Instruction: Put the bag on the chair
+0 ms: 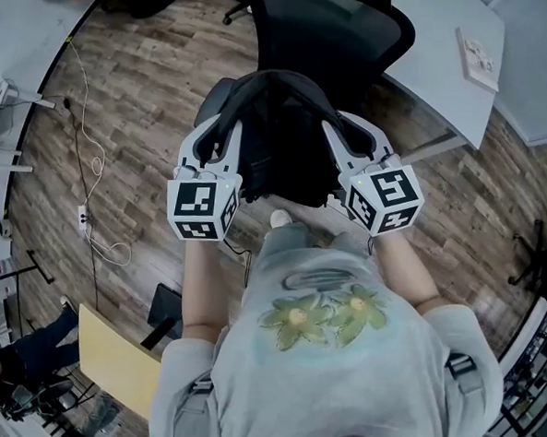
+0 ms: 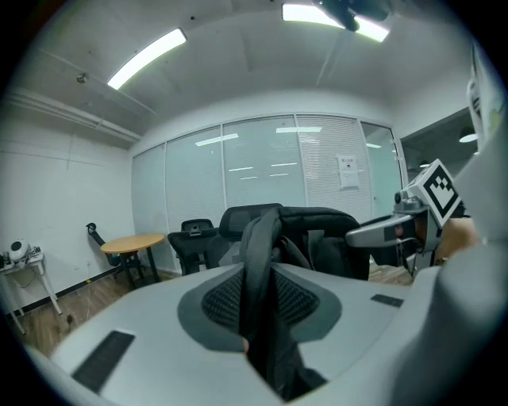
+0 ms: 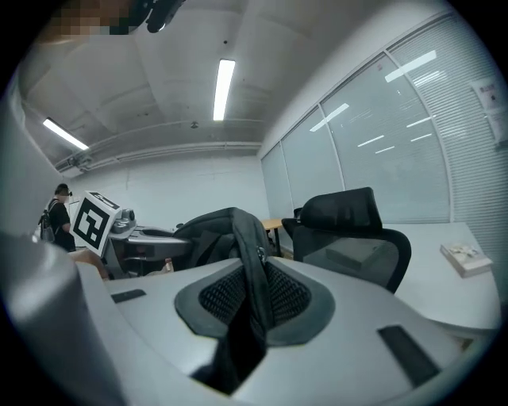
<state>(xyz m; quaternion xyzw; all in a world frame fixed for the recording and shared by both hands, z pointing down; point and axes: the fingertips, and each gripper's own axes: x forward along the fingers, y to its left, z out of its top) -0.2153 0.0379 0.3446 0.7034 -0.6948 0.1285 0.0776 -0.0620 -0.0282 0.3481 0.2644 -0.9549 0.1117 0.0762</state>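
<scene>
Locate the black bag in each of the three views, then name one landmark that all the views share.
Head view: black bag at the centre, just below the chair.
Left gripper view: centre, its strap clamped between the jaws.
Right gripper view: centre, its strap clamped between the jaws.
Shared landmark: the black office chair, beyond the bag in each view.

Close ahead — chair [image 1: 333, 30], desk [image 1: 441, 71] beside.

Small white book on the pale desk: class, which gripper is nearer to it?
Right. The right gripper clamps the black fabric bag on the side towards the book; the left gripper clamps its far side.
</scene>
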